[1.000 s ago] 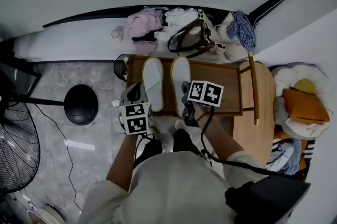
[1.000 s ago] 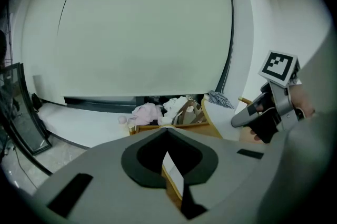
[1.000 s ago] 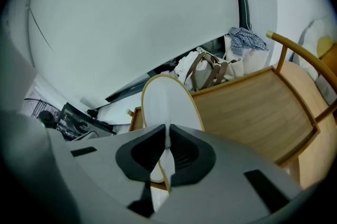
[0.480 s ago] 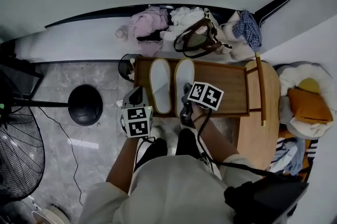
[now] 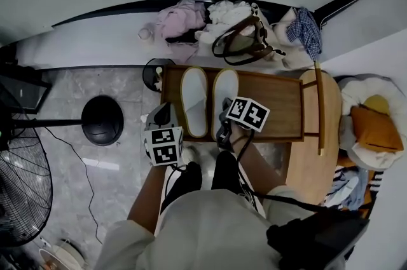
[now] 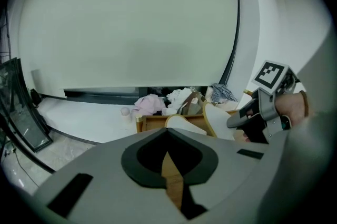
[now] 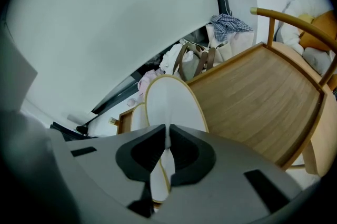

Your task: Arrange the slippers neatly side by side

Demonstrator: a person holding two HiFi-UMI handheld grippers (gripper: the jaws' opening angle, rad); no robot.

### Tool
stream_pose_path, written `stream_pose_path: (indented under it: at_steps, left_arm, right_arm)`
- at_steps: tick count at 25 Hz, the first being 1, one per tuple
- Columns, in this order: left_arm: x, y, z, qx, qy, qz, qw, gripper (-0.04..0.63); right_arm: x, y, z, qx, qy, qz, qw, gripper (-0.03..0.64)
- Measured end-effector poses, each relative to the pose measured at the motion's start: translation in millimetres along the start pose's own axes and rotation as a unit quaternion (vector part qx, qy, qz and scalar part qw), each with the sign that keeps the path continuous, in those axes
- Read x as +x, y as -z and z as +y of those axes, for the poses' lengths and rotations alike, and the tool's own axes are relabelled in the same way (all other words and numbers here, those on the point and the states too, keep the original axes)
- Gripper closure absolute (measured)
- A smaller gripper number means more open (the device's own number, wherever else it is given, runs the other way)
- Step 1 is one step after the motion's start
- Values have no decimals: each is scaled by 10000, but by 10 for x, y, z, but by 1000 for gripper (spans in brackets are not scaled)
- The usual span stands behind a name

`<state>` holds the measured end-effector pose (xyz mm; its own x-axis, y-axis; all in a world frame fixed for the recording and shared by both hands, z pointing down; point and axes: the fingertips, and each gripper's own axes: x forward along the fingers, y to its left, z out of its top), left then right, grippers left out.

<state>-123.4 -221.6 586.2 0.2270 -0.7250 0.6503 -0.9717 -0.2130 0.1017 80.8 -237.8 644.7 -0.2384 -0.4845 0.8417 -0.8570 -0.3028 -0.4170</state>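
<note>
Two white slippers with tan rims lie toes away from me on a low wooden table. The left slipper lies flat. My right gripper is shut on the heel rim of the right slipper, whose white edge runs between the jaws. In the left gripper view that slipper stands tilted up beside the left one. My left gripper hovers off the table's front left corner, its jaws shut with nothing in them.
A brown handbag and heaped clothes sit behind the table by the wall. A small black bin stands at the table's left corner. A black fan base is on the floor to the left. Cushions lie at right.
The two slippers look a little closer together than a second ago. My right gripper keeps its hold on the right slipper's heel. The left gripper has barely shifted.
</note>
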Motion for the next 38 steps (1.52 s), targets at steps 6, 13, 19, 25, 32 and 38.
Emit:
stream_pose_path:
  at_steps: [6, 13, 19, 25, 32, 38]
  left_arm:
    - [21, 26, 13, -43, -66, 61, 10000, 591]
    - [51, 136, 10, -47, -136, 186, 9997, 591]
    - [81, 195, 21, -62, -188, 269, 9994, 591]
    - [98, 194, 79, -94, -239, 296, 9992, 591]
    - [121, 213, 170, -197, -312, 337, 9988, 591]
    - [130, 244, 227, -283, -384, 371, 9982, 591]
  right_arm:
    - [123, 2, -32, -27, 7, 99, 9999, 571]
    - [205, 29, -48, -170, 9, 213, 9996, 571]
    - [279, 41, -57, -276, 9, 330, 9991, 571]
    - [352, 52, -51, -377, 40, 441, 9983, 571]
    - [410, 65, -32, -476, 84, 532, 9974, 571]
    - [449, 99, -26, -520, 111, 604, 9968, 571]
